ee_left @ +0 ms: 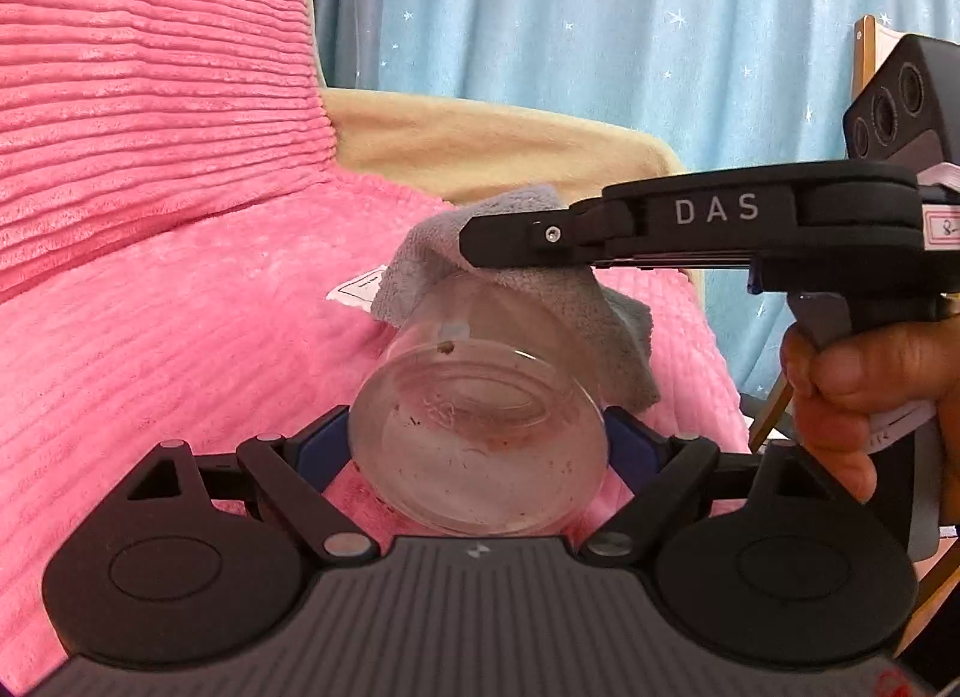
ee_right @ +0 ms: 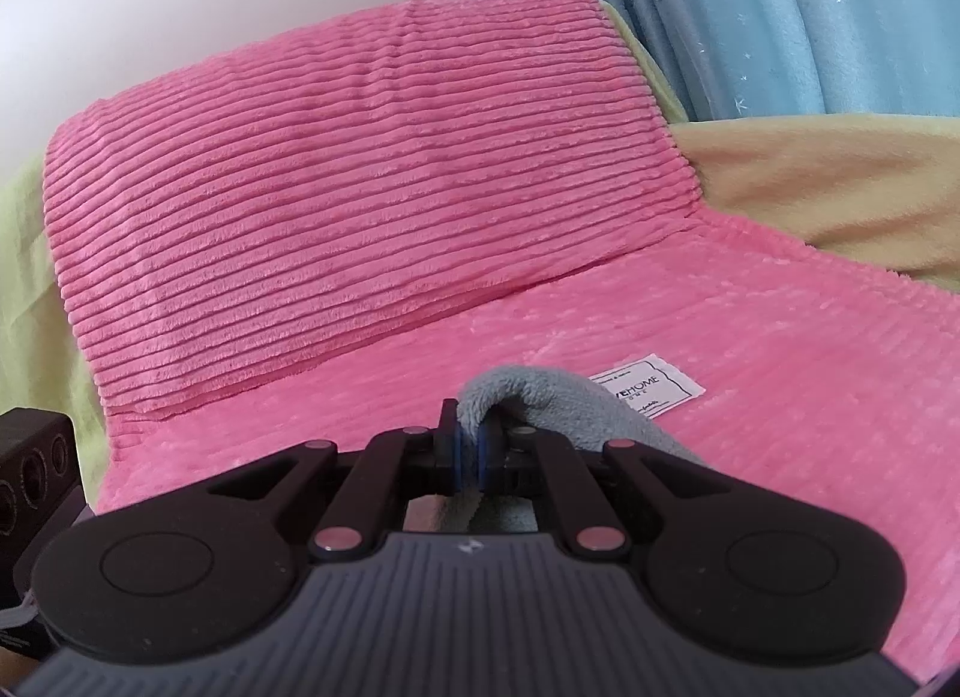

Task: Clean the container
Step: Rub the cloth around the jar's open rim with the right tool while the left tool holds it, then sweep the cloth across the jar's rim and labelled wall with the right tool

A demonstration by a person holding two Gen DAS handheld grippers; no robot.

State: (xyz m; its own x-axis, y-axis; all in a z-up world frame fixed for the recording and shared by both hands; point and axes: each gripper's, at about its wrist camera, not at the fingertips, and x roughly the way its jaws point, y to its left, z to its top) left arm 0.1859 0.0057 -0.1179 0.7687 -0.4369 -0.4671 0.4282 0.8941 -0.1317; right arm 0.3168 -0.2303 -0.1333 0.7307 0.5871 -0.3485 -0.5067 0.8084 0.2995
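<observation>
Your left tool [ee_left: 477,445] clamps the glass container [ee_left: 477,427] base-toward-camera so your right tool [ee_right: 470,451], pinching the grey cloth [ee_right: 540,403], wipes its 12 o'clock end.

Sofa seat covered by pink ribbed plush throw [ee_right: 750,349], running up over the backrest [ee_right: 360,187] at far left. Beige-yellow underlayer [ee_right: 840,187] exposed at far right, by the armrest. White printed label [ee_right: 648,391] lies flat on the pink seat, near center, partly covered by grey cloth.
</observation>
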